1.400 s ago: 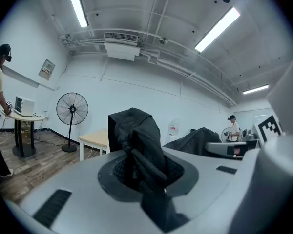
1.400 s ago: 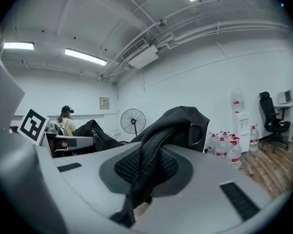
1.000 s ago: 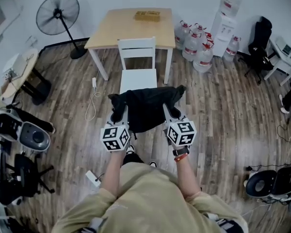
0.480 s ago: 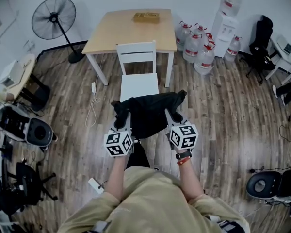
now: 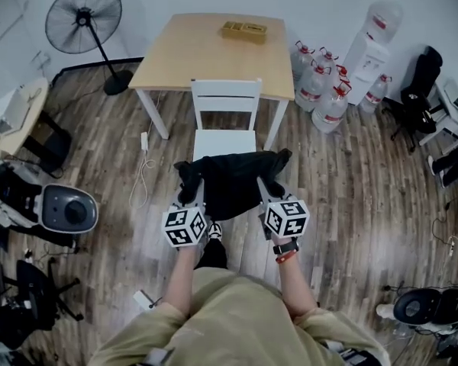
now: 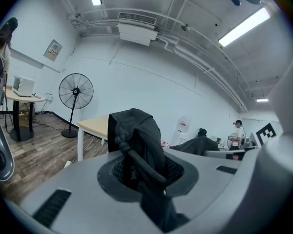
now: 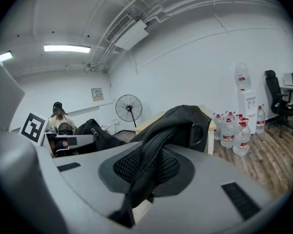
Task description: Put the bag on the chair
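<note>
Readable words or numbers: none at this size.
Left marker cube [image 5: 184, 226]: black-and-white square patterns, no letters or digits.
Right marker cube [image 5: 285, 218]: the same kind of patterns.
Water bottles [image 5: 320, 90]: red label bands, print too small to read.
Dispenser bottle [image 5: 380, 23]: red label, illegible.
Wall plaque [image 6: 53, 50]: pale sheet with dark marks, illegible.
Box on table [image 5: 243, 30]: no legible print.

Standing fan [image 5: 84, 17], wooden table [image 5: 195, 56] bearing a box [image 5: 243, 30], water bottles [image 5: 321, 84]
</note>
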Motion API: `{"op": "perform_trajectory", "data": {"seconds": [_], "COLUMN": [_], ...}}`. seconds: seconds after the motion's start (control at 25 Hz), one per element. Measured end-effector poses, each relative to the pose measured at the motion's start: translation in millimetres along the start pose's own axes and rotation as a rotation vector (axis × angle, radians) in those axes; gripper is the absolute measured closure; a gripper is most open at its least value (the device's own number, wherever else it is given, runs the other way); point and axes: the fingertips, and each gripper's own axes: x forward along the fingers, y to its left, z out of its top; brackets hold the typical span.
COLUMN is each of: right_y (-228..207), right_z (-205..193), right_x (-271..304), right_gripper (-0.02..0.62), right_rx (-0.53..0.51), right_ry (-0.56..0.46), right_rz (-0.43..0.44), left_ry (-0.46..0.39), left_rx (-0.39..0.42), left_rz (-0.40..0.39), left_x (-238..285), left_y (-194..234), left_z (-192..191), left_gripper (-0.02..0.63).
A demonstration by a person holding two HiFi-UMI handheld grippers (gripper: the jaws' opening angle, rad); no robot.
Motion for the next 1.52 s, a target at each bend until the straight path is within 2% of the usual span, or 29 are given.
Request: {"op": "perform_trajectory", "data": {"seconds": [0.28,0.64,0.92,1.16,1.52], "right_y": [-2.2,-1.8,-19.4,-47.9,-94.5], "right_z": [24.6,42.5,41.4,31.5,10.0], "right_x": [93.0,184.5,216.9,236.7,287.5], "right_gripper": [0.538,0.532,0.532,0.532,0.538], "right_rx": [-0.009,0.003,0.056,0.109,0.206], "right_ry": [0.06,0.113,0.131,0.169,0.247], "right_rz": [0.019,0.005,-0.068,-0.099,-0.058], "left_ry": [0.018,0.065,0.114,0.177,0.277], "left_rx": [-0.055,-0.052,-0.034,-0.034,-0.058], "left_rz": [0.029,0.022,-0.031,-0.048,-0.009], "left_x": [65.0,132.3,181.8,217.5,271.6], "left_y": [58.3,122.4,135.2,134.4,149.0], "left_z": [27.7,48.7,52.8,39.9,9.1], "left_gripper": [0.522,0.522,0.522,0.522,0.522]}}
